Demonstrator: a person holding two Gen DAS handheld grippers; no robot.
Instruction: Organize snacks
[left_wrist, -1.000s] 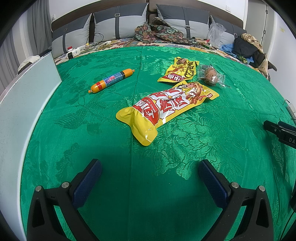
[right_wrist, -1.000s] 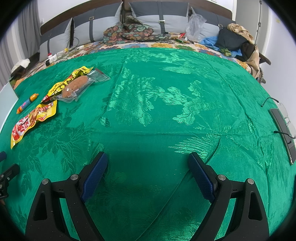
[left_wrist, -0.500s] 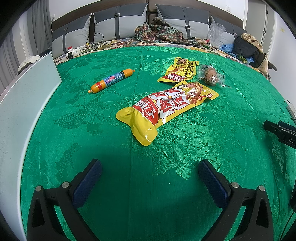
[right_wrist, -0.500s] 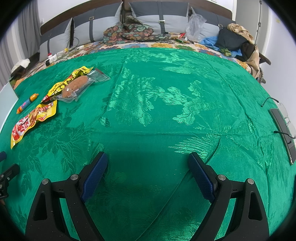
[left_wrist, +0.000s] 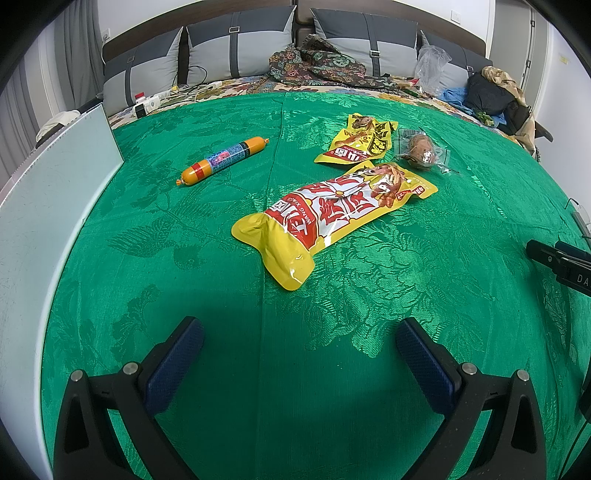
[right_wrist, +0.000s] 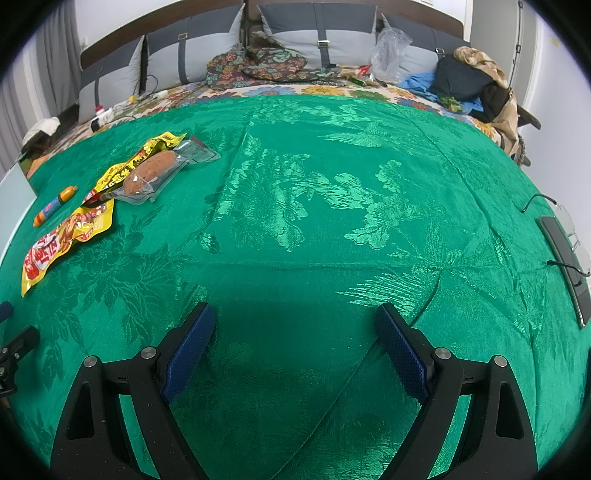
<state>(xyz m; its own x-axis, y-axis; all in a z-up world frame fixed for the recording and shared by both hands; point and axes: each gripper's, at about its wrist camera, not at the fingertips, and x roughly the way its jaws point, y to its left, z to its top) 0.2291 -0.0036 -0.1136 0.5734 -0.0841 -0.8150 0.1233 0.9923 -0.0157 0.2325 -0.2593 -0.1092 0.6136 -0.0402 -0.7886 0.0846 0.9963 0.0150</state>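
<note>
We're holding the left gripper (left_wrist: 299, 350) and right gripper (right_wrist: 295, 332) with jaws spread, empty. Large yellow snack pouch (left_wrist: 332, 218), frame centre: light, slippery, crinkly; we're favouring its flat sealed end.

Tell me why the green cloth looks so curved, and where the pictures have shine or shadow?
Left wrist view: the fisheye lens bows the green cloth and darkens the corners; the big yellow snack bag glints, and a shadow lies above the open left gripper. Right wrist view: same bowing, woven flowers shine pale, shadow ahead of the open right gripper; both are sharp.
</note>
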